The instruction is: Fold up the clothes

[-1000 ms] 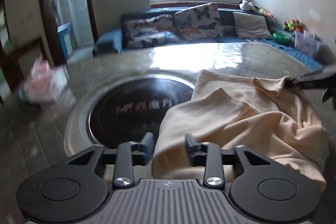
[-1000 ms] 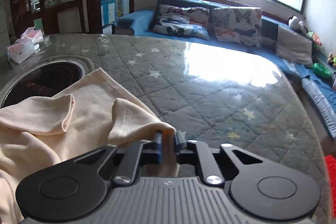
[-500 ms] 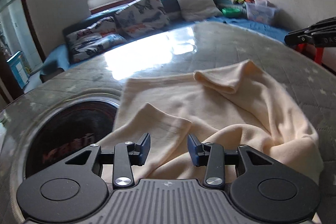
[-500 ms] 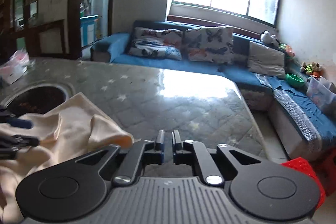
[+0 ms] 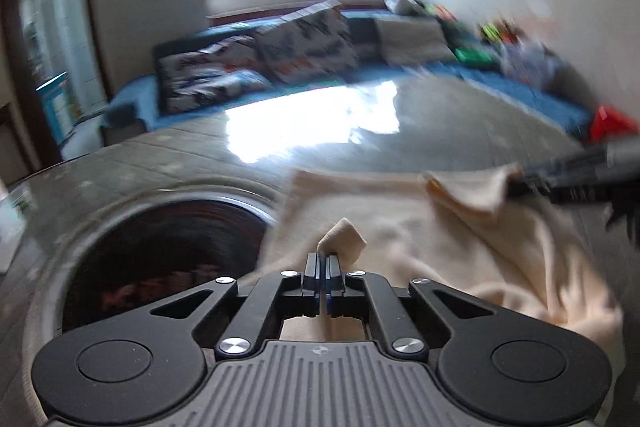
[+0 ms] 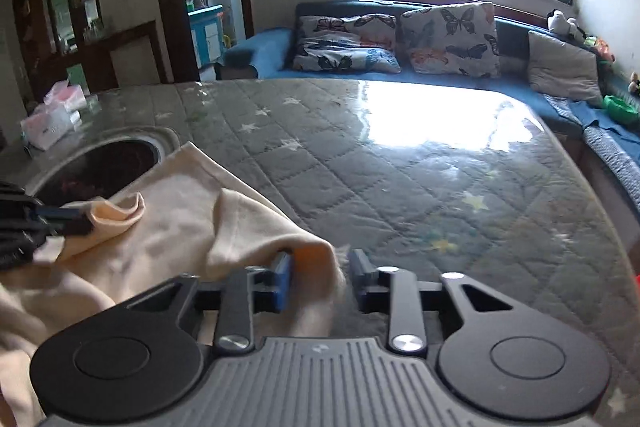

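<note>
A cream garment (image 5: 472,243) lies rumpled on the quilted table; it also shows in the right wrist view (image 6: 172,223). My left gripper (image 5: 322,267) is shut on a raised fold of the garment, seen from the side in the right wrist view (image 6: 60,219). My right gripper (image 6: 320,275) is open, with a corner of the garment lying between its jaws. In the left wrist view the right gripper (image 5: 520,179) shows blurred at the garment's far right corner.
A round dark recessed burner (image 5: 160,251) with a metal rim sits in the table left of the garment. Tissue packs (image 6: 52,115) lie at the far left. A blue sofa with butterfly cushions (image 6: 400,43) stands behind the table (image 6: 400,163). A red stool (image 5: 612,119) stands at right.
My left gripper has shut on a fold of the garment. My right gripper, shut and off the cloth half a second ago, has opened and moved back over the garment's corner.
</note>
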A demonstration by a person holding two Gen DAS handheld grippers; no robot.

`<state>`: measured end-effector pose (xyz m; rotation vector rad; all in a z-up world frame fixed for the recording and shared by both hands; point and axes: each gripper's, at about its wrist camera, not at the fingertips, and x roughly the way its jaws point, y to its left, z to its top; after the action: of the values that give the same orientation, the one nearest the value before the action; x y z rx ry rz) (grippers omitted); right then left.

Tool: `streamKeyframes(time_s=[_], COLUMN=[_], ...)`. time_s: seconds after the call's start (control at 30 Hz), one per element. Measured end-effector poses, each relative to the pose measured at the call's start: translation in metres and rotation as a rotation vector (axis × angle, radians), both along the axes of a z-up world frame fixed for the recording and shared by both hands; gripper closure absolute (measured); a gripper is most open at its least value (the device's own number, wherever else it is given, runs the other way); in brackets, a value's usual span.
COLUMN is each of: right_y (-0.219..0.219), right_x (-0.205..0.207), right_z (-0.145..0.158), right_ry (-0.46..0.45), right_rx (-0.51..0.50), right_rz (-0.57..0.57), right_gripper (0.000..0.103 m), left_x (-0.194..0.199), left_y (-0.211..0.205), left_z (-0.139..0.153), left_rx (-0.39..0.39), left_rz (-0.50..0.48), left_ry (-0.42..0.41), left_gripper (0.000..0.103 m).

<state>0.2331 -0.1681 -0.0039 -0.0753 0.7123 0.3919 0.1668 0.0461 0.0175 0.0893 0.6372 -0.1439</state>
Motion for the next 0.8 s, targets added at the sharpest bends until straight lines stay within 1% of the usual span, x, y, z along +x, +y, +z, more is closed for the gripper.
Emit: streamKeyframes(time_s=[0.03,0.07,0.13,0.23,0.3,0.4,0.53,0.63,0.7,0.8], right_y=[0.001,0.001,0.002,-0.001,-0.006,-0.021,-0.046,-0.066,-0.078,-0.097], right_x=[-0.001,-0.004,-0.012,-0.023,-0.035,-0.056,-0.089,-0.114,-0.127,-0.136], right_z=[0.001,0.004,0.010,0.024,0.037,0.053,0.066,0.064,0.057,0.035], right_ry=[-0.007,-0.025,-0.061,-0.115,-0.171,-0.229,-0.282,-0.284,-0.262,-0.168], right_rx=[0.001,-0.012,-0.037,-0.063,-0.103,-0.143,-0.191,-0.224,-0.237,-0.243], right_rz=[0.000,-0.004,-0.010,-0.036,-0.066,-0.123,-0.235,-0.311,-0.353,-0.423], right_gripper=[0.099,0.100,0.101,0.101,0.101,0.101,0.101,0.101,0.101,0.100], left_x=[-0.003,-0.007,-0.015,-0.033,-0.048,-0.071,-0.099,-0.118,-0.127,-0.138], left_y=[0.010,0.022,0.045,0.082,0.106,0.138,0.172,0.190,0.194,0.196], left_z=[0.005,0.011,0.022,0.032,0.035,0.034,0.017,0.002,-0.006,-0.015], left_rx=[-0.019,-0.041,-0.083,-0.119,-0.137,-0.141,-0.154,-0.184,-0.191,-0.194], left_rz=[0.033,0.071,0.147,0.258,0.322,0.423,0.524,0.572,0.586,0.598], left_ry=[-0.015,-0.028,-0.055,-0.081,-0.094,-0.093,-0.049,-0.004,0.020,0.049], left_gripper=[0.101,0.101,0.101,0.101,0.101,0.101,0.101,0.101,0.101,0.101])
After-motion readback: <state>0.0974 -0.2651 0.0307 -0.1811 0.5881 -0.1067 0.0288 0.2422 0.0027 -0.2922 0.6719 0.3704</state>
